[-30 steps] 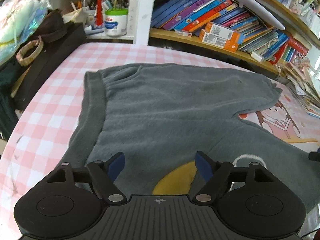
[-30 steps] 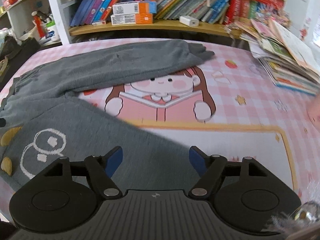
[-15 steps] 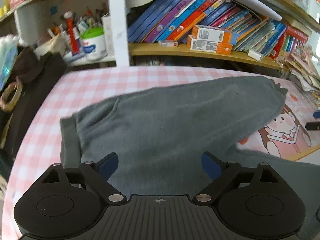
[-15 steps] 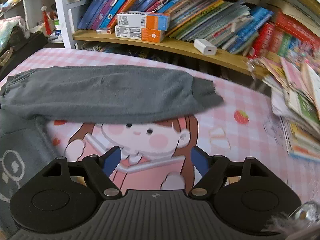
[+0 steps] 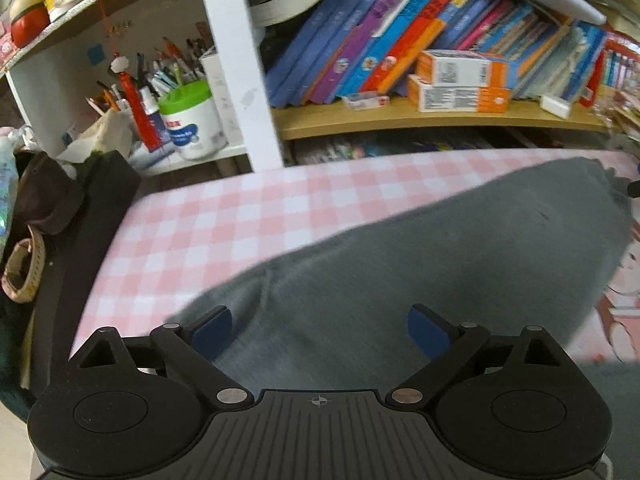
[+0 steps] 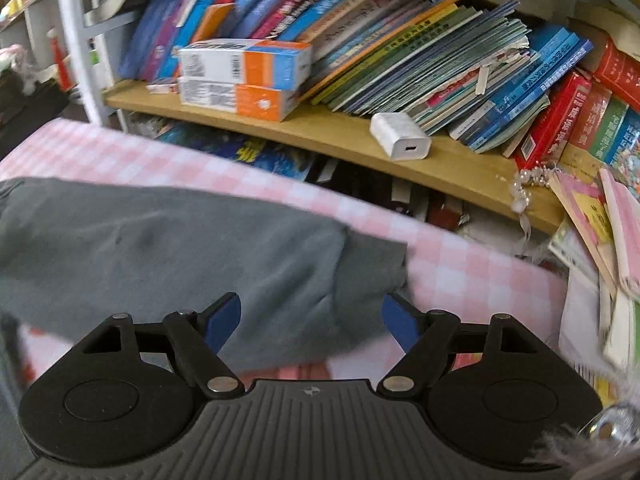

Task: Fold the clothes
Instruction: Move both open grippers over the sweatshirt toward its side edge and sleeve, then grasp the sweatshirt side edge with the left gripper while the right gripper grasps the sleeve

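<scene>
Two grippers, left gripper (image 5: 320,336) and right gripper (image 6: 311,318), spread wide above grey trousers (image 5: 420,264); beyond the fingertips, leaning books (image 6: 400,48), stacked boxes (image 6: 244,78), a white charger (image 6: 400,138).

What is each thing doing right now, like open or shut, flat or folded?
left gripper: open, holding nothing, over the pants.
right gripper: open, holding nothing, over the leg cuff.
grey pants: spread flat on the checked cloth, not folded yet.
green-lidded tub: upright, lid on.
orange boxes: stacked, closed.
</scene>
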`<state>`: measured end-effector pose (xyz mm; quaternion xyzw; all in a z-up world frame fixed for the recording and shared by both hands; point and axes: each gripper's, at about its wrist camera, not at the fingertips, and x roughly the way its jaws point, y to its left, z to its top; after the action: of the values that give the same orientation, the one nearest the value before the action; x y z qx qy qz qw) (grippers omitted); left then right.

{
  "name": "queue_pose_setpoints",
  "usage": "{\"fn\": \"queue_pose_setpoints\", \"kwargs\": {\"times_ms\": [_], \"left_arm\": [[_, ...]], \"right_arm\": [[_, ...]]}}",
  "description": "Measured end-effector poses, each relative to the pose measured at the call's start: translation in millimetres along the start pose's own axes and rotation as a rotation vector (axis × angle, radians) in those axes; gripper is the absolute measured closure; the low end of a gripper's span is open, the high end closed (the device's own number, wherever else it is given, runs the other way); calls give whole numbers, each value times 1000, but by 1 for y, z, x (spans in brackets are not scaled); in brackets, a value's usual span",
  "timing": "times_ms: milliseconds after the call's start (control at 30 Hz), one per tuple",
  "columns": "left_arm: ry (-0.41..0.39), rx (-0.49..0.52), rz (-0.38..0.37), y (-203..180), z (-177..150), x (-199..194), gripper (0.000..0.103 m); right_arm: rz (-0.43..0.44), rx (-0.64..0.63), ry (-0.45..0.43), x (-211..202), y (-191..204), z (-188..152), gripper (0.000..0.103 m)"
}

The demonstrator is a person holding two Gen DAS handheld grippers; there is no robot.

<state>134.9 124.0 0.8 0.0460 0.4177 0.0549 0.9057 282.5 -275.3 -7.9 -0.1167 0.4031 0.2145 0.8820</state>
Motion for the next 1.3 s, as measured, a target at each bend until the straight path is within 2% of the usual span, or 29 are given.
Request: {"fn": "queue_pose_setpoints", "kwargs": {"times_ms": [333,500,767,967,1033,1100,1133,1200,1267,1300], "left_arm": [[30,7,59,25,26,37,6],[56,17,89,34,30,60,7],[64,-35,-5,46,27,82,8],[99,-9,-96,47,25,92,12],[102,-9,-114,48,24,95,12],[107,-22,-133,51,24,96,14],[110,-29,-147,52,23,96,18],[118,-33,-171,54,24,96,25],[128,-26,-189,53,26,95,33],[137,-20,-196,52,28,94,41]], "right_arm": [[-12,-56,8,42,-8,38,28],[3,-67,39,62,-9,49,33],[55,-100,91,85,-12,54,41],[106,-81,125,95,-19,52,46],[126,-62,130,96,-22,52,50],[146,-49,131,96,-24,51,59],[155,-45,132,96,-24,51,62],[171,-51,133,95,-22,51,76],[184,-61,137,93,-19,50,85],[181,-69,138,93,-16,50,86]]}}
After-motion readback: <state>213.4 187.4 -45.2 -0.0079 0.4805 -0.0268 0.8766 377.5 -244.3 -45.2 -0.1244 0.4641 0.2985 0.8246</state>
